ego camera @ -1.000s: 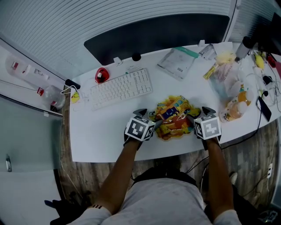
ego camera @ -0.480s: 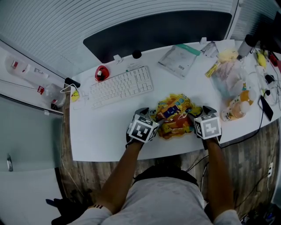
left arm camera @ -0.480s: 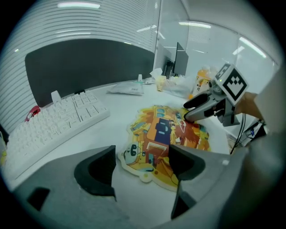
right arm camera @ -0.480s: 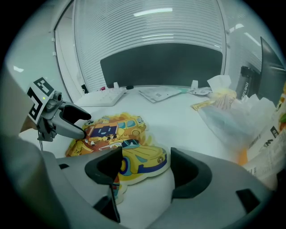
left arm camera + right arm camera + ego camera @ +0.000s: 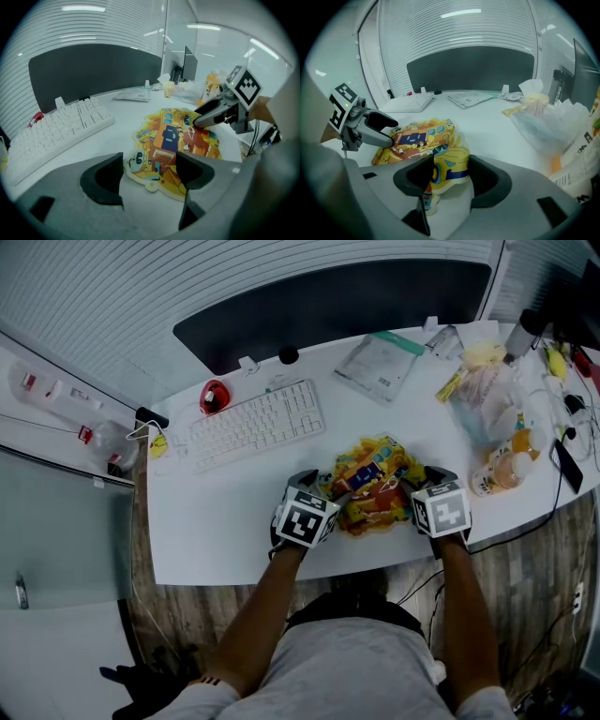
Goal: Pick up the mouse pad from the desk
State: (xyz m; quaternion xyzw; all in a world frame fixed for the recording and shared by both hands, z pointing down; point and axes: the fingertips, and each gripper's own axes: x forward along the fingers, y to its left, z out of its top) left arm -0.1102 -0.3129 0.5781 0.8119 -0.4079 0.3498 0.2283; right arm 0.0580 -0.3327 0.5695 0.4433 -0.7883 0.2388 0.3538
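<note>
- The mouse pad point(image 5: 373, 486), printed with bright cartoons, lies near the front edge of the white surface point(image 5: 225, 512), between the two claws.
- Left claw point(image 5: 150, 169): jaws spread, with the pad's left edge lying flat between them, unpinched.
- Right claw point(image 5: 451, 176): jaws have just been closing yet stand apart, and the pad's right edge curls up between them.
- A clear plastic bag point(image 5: 492, 409) at the right holds things too blurred to name.
- A flat pouch point(image 5: 378, 366) lies beyond the pad.
</note>
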